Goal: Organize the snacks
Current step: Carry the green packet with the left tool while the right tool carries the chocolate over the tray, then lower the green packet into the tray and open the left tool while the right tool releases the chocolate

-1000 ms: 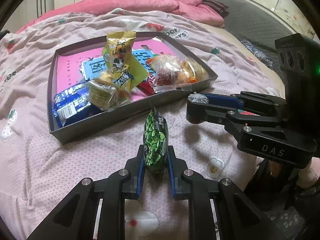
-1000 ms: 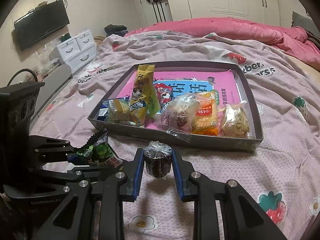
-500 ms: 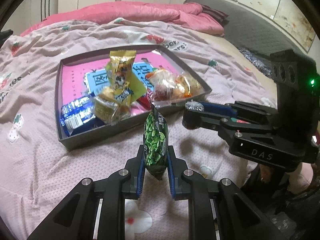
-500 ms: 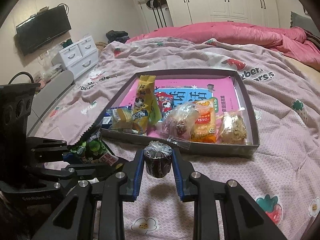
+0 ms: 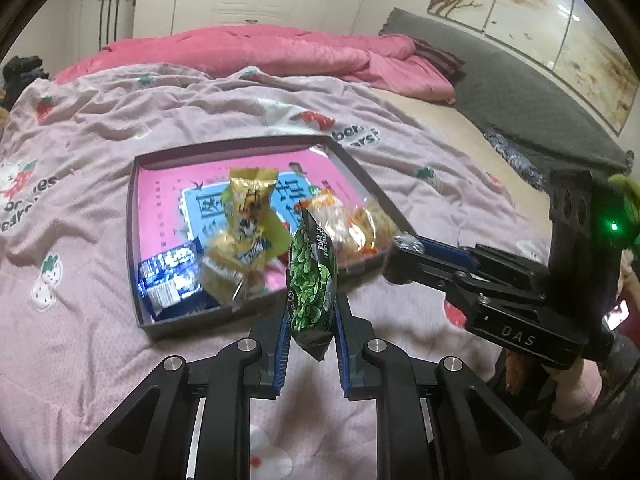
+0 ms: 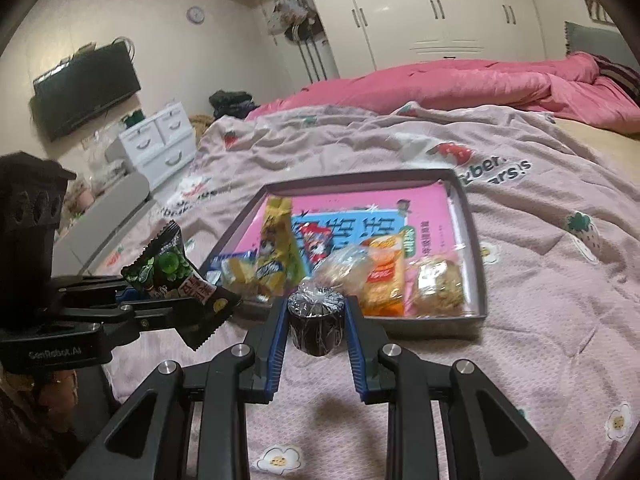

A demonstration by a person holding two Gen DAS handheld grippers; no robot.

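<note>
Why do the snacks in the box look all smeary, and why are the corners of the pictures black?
Left wrist view: the snacks in the tray are blurred, while the green packet stays sharp. Right wrist view: the tray snacks are softly smeared too, the wrapped dark cake clearer. In both views the fisheye lens bends the room and leaves dark rounded corners.

This is a bedroom in a home. A wide bed (image 6: pixel 540 320) fills most of both views, spread with a pale pink sheet printed with strawberries and flowers, and a rumpled pink quilt (image 6: pixel 460 84) lies along its far side. Tall white wardrobes (image 6: pixel 420 12) with slim handles line the back wall. A flat television (image 6: pixel 86 88) hangs on the side wall above a small white chest of drawers (image 6: pixel 160 140), and a round clock (image 6: pixel 196 14) sits higher up. In the left wrist view a dark grey headboard (image 5: pixel 520 92) stands under painted wall panels (image 5: pixel 532 8).
</note>
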